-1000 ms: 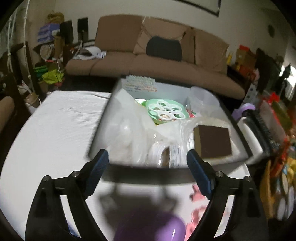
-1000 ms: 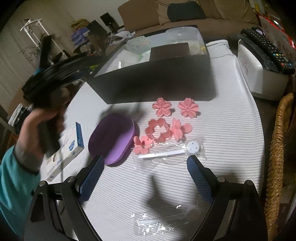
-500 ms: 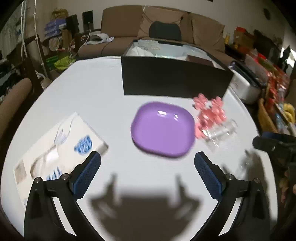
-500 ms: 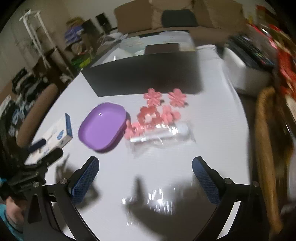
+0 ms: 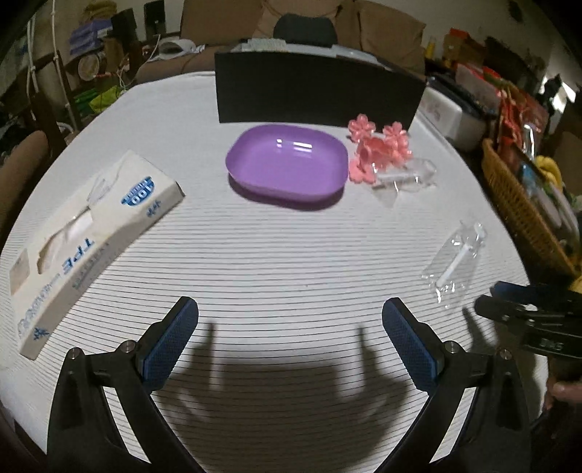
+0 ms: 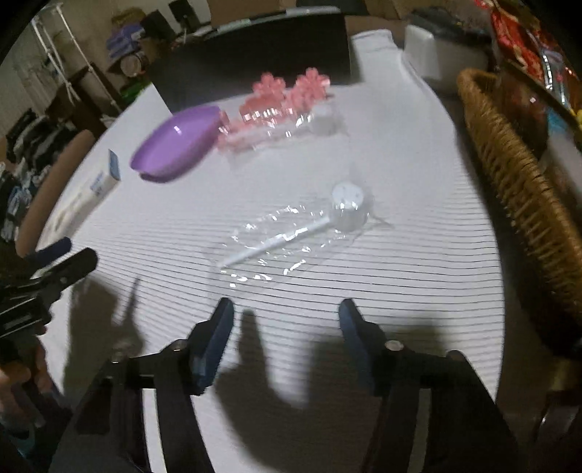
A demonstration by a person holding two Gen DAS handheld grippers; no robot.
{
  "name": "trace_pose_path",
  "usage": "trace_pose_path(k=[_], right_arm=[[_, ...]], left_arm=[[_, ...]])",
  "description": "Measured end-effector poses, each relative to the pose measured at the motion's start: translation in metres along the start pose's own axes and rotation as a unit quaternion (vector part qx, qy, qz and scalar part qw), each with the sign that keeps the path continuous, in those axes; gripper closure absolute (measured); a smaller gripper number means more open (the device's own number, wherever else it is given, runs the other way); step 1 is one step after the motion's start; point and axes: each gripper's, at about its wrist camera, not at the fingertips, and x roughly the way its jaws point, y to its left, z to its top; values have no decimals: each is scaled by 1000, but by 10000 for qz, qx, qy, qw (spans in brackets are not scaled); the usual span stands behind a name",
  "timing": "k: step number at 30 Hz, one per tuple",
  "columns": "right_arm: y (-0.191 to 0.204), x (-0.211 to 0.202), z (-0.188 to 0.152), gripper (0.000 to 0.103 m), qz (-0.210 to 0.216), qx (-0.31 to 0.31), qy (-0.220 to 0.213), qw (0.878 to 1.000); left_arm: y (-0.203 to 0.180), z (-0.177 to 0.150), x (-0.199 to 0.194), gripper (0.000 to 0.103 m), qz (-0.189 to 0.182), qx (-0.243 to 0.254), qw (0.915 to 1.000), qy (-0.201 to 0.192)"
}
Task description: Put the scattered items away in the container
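Purple dish lies bare beside pink flowers, before the black container.
My left gripper gapes over bare cloth; my right gripper is closing, nothing between its jaws, short of the wrapped scoop.

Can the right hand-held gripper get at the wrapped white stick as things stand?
Probably yes. The wrapped white stick lies alone on the striped tablecloth, just ahead of the right hand-held gripper, nothing between them. Its jaws are closing on nothing yet.

Around your table
You have a wicker basket at the right edge, a white appliance far right, a brown sofa beyond.
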Motion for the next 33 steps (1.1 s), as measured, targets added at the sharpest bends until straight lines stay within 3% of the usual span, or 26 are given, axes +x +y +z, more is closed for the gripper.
trace_pose_path(k=[4,10,12,14,15,18,20,33], right_arm=[[15,14,16,52,-246,-259,-201,9992],[30,41,54,49,-268,-338,-469,9980],[31,45,58,41,-202,-222,-520,9982],[30,44,55,22,-67,-45,-581,9983],[32,44,52,16,-131,-42,-611,9980],[34,43,39,11,-636,-174,-677,9955],[28,40,31,0,-731,-127,-715,9947],[20,40,24,0,-1153,118,-786,9901]], left_arm=[[-2,1,12,1,21,15,10000,36],[0,13,30,1,62,-85,9999,8],[0,18,38,1,112,-141,9998,11],[-3,21,45,1,197,-151,9997,3],[-3,22,48,1,221,-156,9996,13],[-3,21,57,0,238,-177,9995,92],[-3,18,61,0,322,-51,9994,99],[-9,21,67,0,502,18,9987,-34]])
